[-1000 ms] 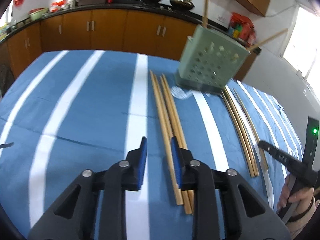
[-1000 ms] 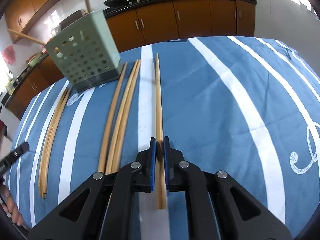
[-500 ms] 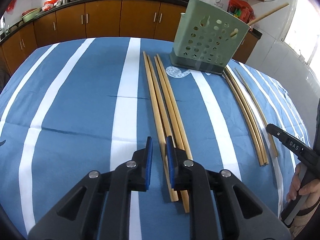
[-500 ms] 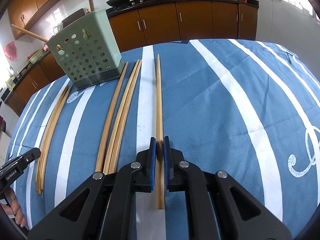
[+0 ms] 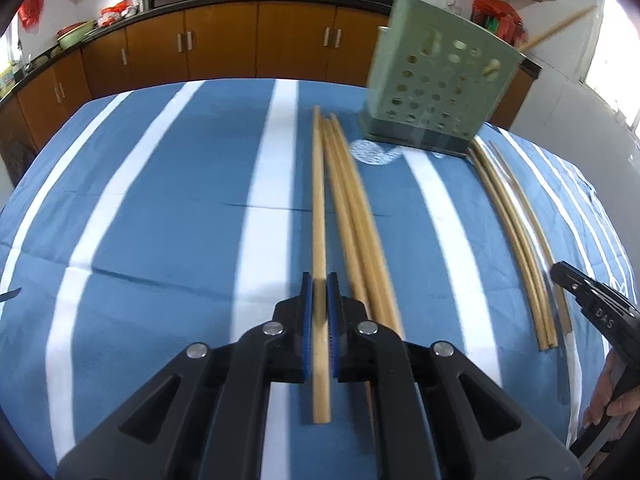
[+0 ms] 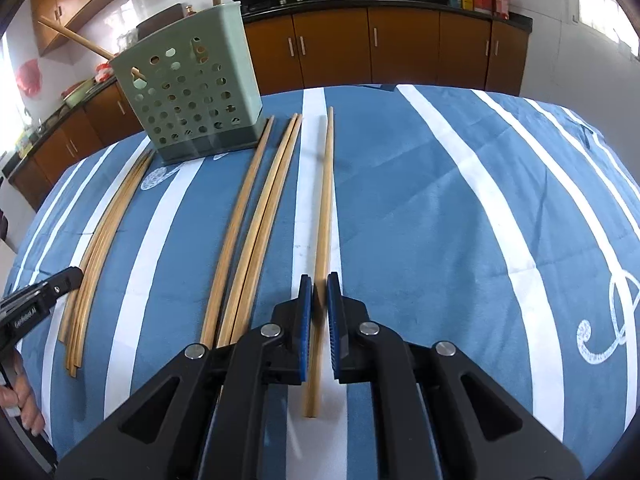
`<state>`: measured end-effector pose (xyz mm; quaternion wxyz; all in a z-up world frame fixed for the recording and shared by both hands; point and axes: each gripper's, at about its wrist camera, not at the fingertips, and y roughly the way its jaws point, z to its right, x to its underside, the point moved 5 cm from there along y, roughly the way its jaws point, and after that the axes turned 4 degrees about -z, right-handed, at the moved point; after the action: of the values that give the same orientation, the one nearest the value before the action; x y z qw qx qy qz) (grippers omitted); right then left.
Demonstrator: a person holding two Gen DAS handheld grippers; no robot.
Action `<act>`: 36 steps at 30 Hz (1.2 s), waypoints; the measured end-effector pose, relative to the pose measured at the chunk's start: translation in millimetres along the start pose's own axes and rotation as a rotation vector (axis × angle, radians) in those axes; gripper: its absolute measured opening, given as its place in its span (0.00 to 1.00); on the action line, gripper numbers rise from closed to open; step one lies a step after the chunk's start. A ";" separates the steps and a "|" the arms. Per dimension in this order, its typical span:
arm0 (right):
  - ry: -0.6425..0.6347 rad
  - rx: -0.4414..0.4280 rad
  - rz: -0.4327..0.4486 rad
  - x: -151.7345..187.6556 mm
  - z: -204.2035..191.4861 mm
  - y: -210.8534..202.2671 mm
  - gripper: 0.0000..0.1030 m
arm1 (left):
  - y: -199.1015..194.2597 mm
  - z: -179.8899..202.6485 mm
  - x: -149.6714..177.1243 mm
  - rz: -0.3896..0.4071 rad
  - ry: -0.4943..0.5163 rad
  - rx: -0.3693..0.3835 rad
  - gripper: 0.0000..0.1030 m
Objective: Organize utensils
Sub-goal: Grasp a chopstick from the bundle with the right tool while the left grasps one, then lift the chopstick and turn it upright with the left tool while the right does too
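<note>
Long wooden chopsticks lie on a blue and white striped cloth. A green perforated holder (image 5: 436,88) stands at the back and holds two sticks; it also shows in the right wrist view (image 6: 192,96). My left gripper (image 5: 319,292) is shut on one chopstick (image 5: 319,208), the leftmost of the middle group. My right gripper (image 6: 320,292) is shut on a single chopstick (image 6: 325,200) that lies apart to the right. Three more chopsticks (image 6: 256,216) lie left of it.
A curved bundle of several chopsticks (image 5: 516,236) lies right of the holder, seen at left in the right wrist view (image 6: 104,236). Brown kitchen cabinets (image 5: 256,40) and a counter with woks stand behind the table.
My left gripper moved onto the leftmost middle chopstick and shut on it. My right gripper kept its hold on its chopstick and barely moved.
</note>
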<state>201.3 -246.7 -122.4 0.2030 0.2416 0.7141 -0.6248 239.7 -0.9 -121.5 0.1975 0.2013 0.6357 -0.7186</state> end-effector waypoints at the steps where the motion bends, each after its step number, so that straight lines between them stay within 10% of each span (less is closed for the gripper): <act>1: 0.001 0.002 0.001 -1.3 2.6 0.7 0.08 | -0.2 -7.4 -2.1 0.002 -0.011 -0.010 0.08; 9: 0.067 0.024 0.015 -9.2 33.6 2.1 0.08 | -3.6 -55.8 -7.9 0.017 -0.082 -0.013 0.09; 36: 0.040 0.040 0.007 -2.5 30.0 -2.5 0.09 | -6.1 -50.1 -0.1 0.029 -0.016 -0.044 0.10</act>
<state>201.5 -277.0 -123.1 0.1862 0.2607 0.7047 -0.6331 238.4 49.6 -121.9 0.2173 0.2002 0.6468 -0.7031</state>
